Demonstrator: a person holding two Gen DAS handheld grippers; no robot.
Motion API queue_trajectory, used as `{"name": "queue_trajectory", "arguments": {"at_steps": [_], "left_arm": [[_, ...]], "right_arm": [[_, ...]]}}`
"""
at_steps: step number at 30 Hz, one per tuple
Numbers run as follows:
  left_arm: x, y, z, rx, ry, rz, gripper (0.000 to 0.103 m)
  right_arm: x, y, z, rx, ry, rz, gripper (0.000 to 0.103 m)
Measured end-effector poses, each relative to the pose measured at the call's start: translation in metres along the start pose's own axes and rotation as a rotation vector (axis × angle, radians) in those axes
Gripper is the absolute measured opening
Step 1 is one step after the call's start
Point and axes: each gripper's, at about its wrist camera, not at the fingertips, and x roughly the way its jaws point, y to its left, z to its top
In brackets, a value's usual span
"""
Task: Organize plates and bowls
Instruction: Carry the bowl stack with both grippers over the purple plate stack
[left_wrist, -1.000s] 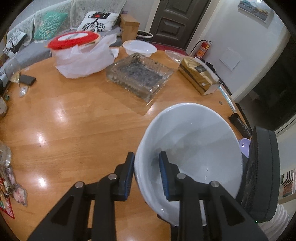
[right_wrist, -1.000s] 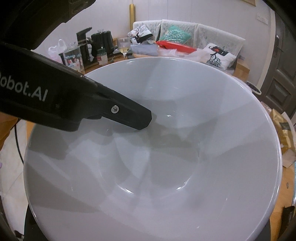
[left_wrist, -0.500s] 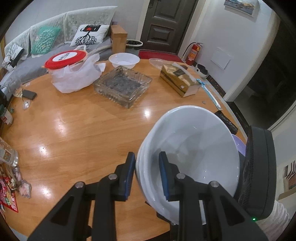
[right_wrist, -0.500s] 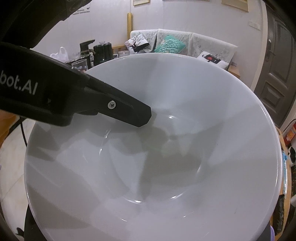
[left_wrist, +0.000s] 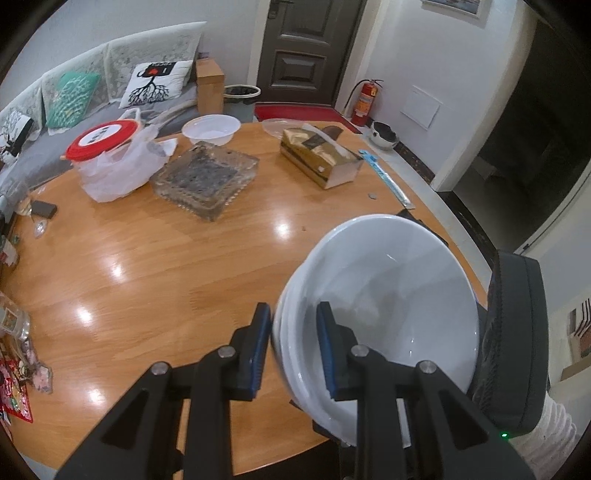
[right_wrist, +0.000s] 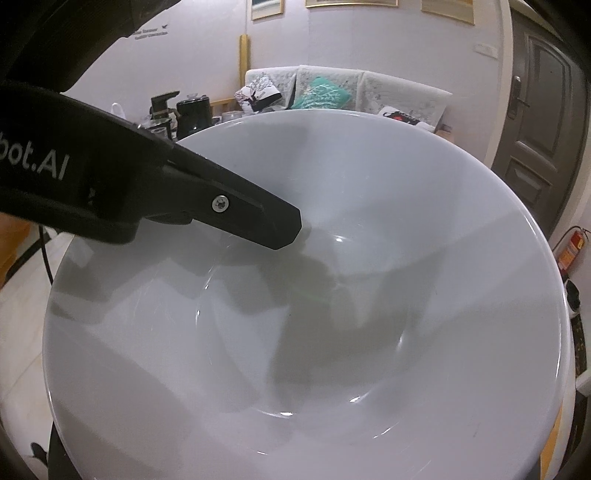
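Here the left gripper (left_wrist: 291, 347) is pinching the near rim of a stack of white bowls (left_wrist: 388, 314), holding it tilted above the edge of the wooden table (left_wrist: 166, 266). The right gripper's body (left_wrist: 513, 343) is sitting against the far rim; probably gripping, though its jaws are hidden, so I cannot tell

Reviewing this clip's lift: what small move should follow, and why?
Probably carry the white bowls toward bare wood on the table: the left gripper clamps their stacked rims, held tilted in the air.
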Motion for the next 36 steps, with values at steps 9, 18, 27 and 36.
{"name": "queue_trajectory", "arguments": {"at_steps": [9,18,27,36], "left_arm": [[0.006,-0.039,0.002,0.046,0.009,-0.022,0.021],[0.013,-0.077,0.000,0.090,0.021,-0.049,0.021],[0.027,-0.112,0.001,0.132,0.039,-0.077,0.021],[0.046,-0.145,0.004,0.159,0.060,-0.107,0.021]], "right_arm": [[-0.025,-0.015,-0.026,0.029,-0.002,-0.036,0.102],[-0.053,-0.028,-0.053,0.054,0.002,-0.069,0.102],[-0.082,-0.043,-0.078,0.082,0.011,-0.101,0.102],[-0.096,-0.068,-0.093,0.118,0.030,-0.124,0.102]]}}
